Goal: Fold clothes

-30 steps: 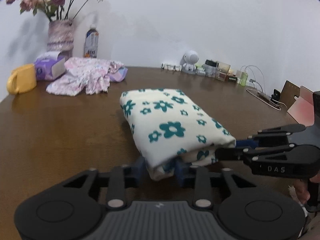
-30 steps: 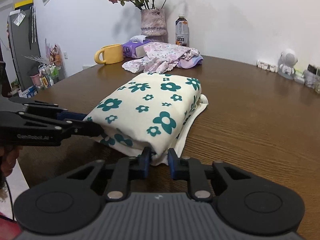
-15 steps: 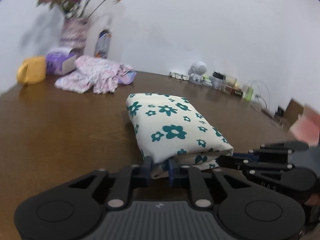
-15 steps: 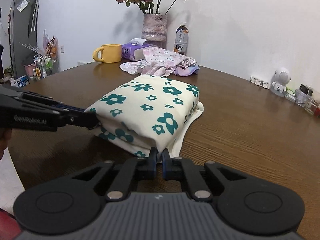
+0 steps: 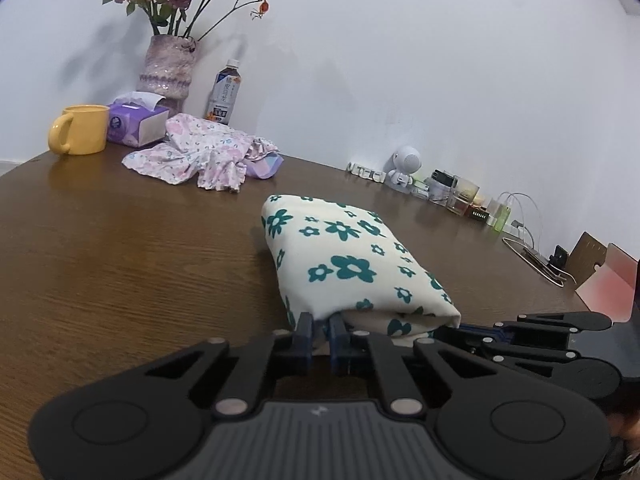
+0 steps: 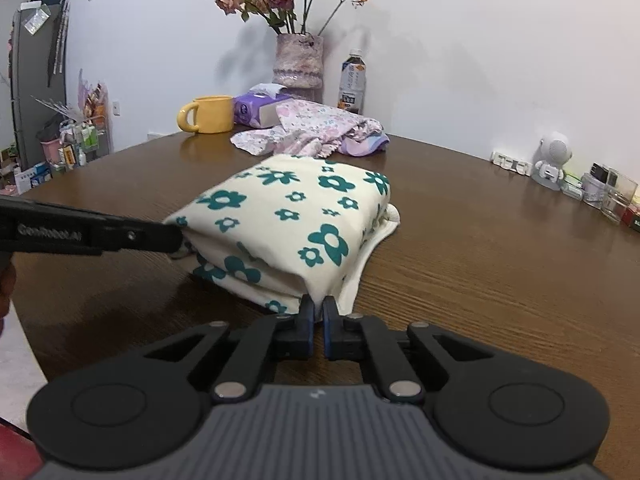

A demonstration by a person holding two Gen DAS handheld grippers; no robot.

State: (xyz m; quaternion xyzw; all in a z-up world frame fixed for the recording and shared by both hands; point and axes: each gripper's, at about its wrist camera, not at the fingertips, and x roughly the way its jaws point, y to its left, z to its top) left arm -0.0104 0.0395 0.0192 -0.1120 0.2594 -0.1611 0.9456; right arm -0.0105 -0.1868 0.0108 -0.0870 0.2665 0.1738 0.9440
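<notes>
A cream cloth with teal flowers [image 5: 344, 264] lies folded into a thick bundle on the brown wooden table [image 5: 120, 264]. My left gripper [image 5: 320, 322] is shut on the bundle's near left corner. My right gripper [image 6: 318, 306] is shut on the near right corner of the same floral cloth [image 6: 292, 216]. Each gripper shows in the other's view: the right gripper [image 5: 444, 330] at the bundle's right end, the left gripper [image 6: 176, 236] at its left end.
A crumpled pink floral garment [image 5: 200, 152] lies at the back left, beside a purple tissue box [image 5: 136, 124], a yellow mug [image 5: 80, 128], a vase of dried roses [image 5: 168, 68] and a bottle [image 5: 224, 96]. A small white robot figure [image 5: 404, 164], jars and cables line the back right edge.
Both grippers have shut from open onto the bundle's near corners. The left wrist camera has risen and swung left, and the bundle's near edge looks slightly lifted.
</notes>
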